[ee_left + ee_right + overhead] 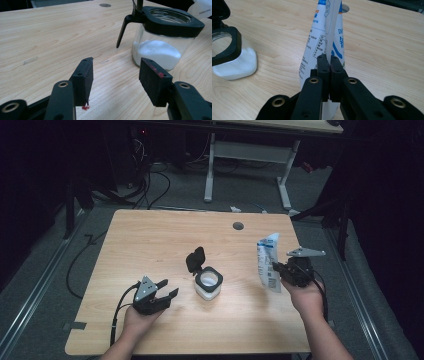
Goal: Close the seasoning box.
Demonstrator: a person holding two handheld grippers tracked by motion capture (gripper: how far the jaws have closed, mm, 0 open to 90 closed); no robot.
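A glass jar with a black rim and its black lid flipped up stands mid-table, partly filled with white powder. My left gripper rests near the table's front left, open, nothing between its jaws, aimed toward the jar. My right gripper is shut on the back seam of a white and blue pouch, which it holds upright right of the jar. The right gripper view has the pouch rising from the closed jaws, with the jar at the left.
The wooden table has a small round grommet hole near its far edge. A small clear strip lies on the wood left of my left gripper. Behind the table stand a white desk frame and cables on the floor.
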